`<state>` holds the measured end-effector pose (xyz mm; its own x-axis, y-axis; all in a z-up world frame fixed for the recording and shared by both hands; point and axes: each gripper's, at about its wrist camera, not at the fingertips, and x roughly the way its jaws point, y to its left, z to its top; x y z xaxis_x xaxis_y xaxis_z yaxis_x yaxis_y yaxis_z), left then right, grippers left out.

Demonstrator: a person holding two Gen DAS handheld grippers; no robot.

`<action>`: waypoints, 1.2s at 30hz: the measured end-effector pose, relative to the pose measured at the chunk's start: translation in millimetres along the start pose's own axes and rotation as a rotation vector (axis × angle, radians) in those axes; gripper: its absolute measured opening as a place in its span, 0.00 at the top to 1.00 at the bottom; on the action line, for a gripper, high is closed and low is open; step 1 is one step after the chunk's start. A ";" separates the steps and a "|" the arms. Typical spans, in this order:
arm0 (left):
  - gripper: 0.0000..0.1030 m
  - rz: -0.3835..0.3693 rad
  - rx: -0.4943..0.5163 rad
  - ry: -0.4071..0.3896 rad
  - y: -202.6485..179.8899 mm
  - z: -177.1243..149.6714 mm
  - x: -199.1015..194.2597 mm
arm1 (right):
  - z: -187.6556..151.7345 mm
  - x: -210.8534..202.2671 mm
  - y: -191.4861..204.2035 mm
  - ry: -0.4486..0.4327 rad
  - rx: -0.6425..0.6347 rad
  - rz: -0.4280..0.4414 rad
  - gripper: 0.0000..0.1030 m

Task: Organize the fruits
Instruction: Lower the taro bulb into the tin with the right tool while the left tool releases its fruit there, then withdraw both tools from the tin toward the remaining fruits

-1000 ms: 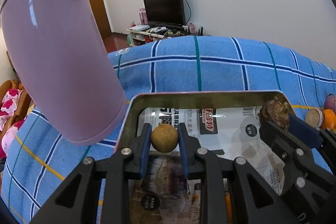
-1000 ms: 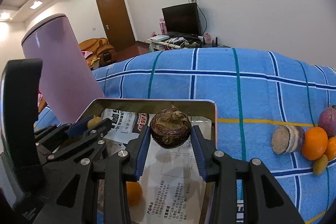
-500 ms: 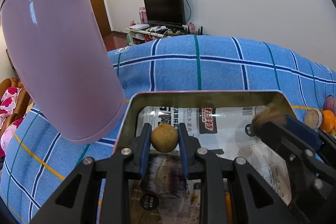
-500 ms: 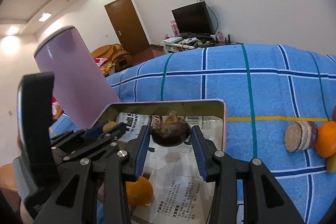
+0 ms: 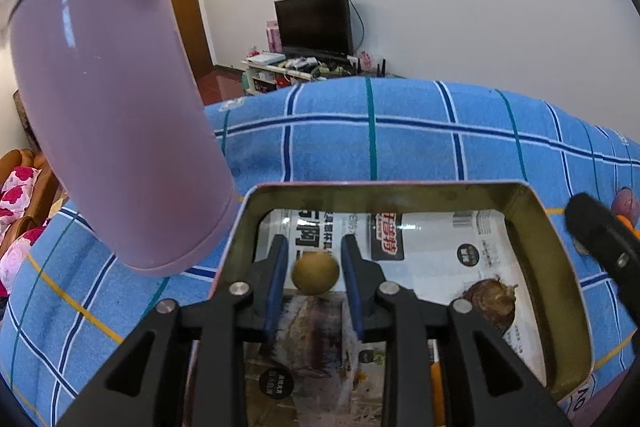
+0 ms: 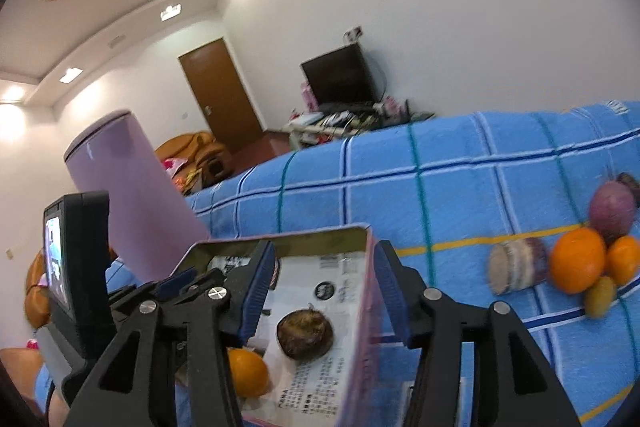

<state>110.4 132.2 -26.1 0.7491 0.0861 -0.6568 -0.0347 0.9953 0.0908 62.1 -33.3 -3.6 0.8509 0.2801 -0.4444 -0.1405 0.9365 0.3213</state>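
Note:
A metal tray (image 5: 532, 211) lined with printed paper sits on the blue checked cloth. My left gripper (image 5: 314, 273) is over the tray; a small round tan fruit (image 5: 315, 273) sits between its pads, with a sliver of gap on each side. A dark brown wrinkled fruit (image 5: 490, 303) lies on the tray's paper; it also shows in the right wrist view (image 6: 305, 333). My right gripper (image 6: 320, 291) is open and empty above it. An orange (image 6: 246, 371) lies in the tray (image 6: 280, 245).
A tall lilac kettle (image 5: 112, 107) stands just left of the tray. On the cloth to the right lies a fruit pile: oranges (image 6: 576, 265), a purple fruit (image 6: 611, 211), a small yellow-green fruit (image 6: 599, 295) and a cut round piece (image 6: 516, 269).
My right gripper opened, dropped the dark brown fruit onto the tray's paper, and pulled up and back. The left gripper's pads eased slightly around the tan fruit.

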 end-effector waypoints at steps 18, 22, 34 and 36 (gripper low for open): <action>0.17 0.007 -0.107 -0.205 0.9 1.1 -45.3 | 6.5 -37.1 12.7 -0.250 -0.201 -0.287 0.32; 0.17 -0.002 -0.124 -0.220 -1.9 -1.5 -47.7 | 9.1 -32.6 2.0 -0.186 -0.165 -0.287 0.32; 0.15 -0.016 -0.045 -0.292 -31.8 -10.7 -60.1 | 3.5 -41.5 -20.2 -0.125 -0.095 -0.314 0.32; 0.15 -0.014 -0.035 -0.311 -34.9 -11.7 -63.8 | 3.7 -42.0 -23.2 -0.115 -0.096 -0.329 0.32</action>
<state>56.1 92.5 3.8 0.9158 0.0597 -0.3972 -0.0418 0.9977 0.0537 31.4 -67.6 10.7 0.9093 -0.0603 -0.4118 0.1083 0.9897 0.0941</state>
